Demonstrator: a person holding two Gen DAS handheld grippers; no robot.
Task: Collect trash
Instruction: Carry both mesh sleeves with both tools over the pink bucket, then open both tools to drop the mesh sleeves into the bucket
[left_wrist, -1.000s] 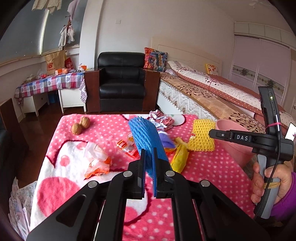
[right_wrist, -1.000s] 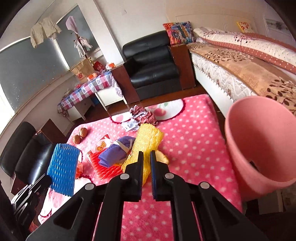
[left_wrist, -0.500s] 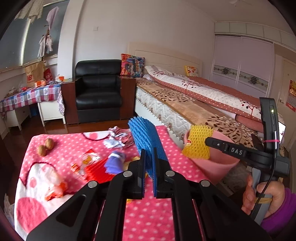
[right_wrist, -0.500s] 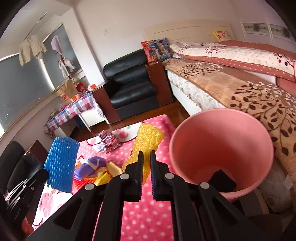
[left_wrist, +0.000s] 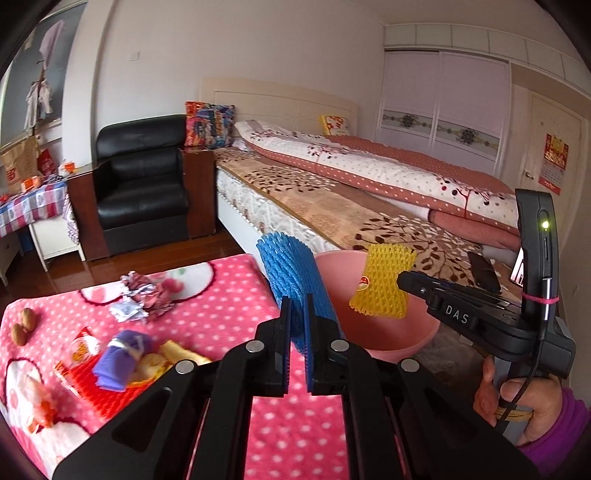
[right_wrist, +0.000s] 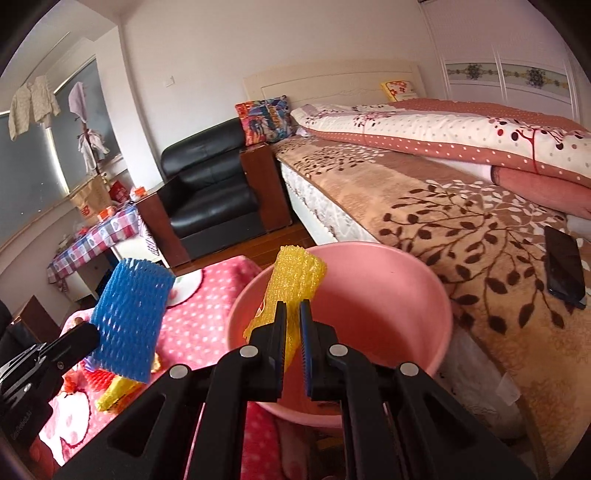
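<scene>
left gripper (left_wrist: 296, 314) jaws clamp blue net (left_wrist: 291, 273) | right gripper (right_wrist: 291, 317) jaws clamp yellow net (right_wrist: 295, 277) over pink bucket (right_wrist: 388, 280)

The right tool (right_wrist: 291, 314) grips a yellow foam net sleeve (right_wrist: 295, 277) between its two fingers, holding it upright over the open mouth of a pink bin (right_wrist: 406, 295). The bin stands between the bed (right_wrist: 461, 221) and the worktop (right_wrist: 207, 317), which is covered with a pink dotted blanket. To the left, the other tool (right_wrist: 79, 341) clamps a blue foam net sleeve (right_wrist: 131, 317) above the worktop, well short of the bin's rim. Below the blue sleeve lie a yellow wrapper (right_wrist: 116, 393) and some red scraps (right_wrist: 92, 378). A dark phone (right_wrist: 563, 266) rests on the leaf-patterned bed cover. A black armchair (right_wrist: 210, 199) stands behind, against the wall.
</scene>
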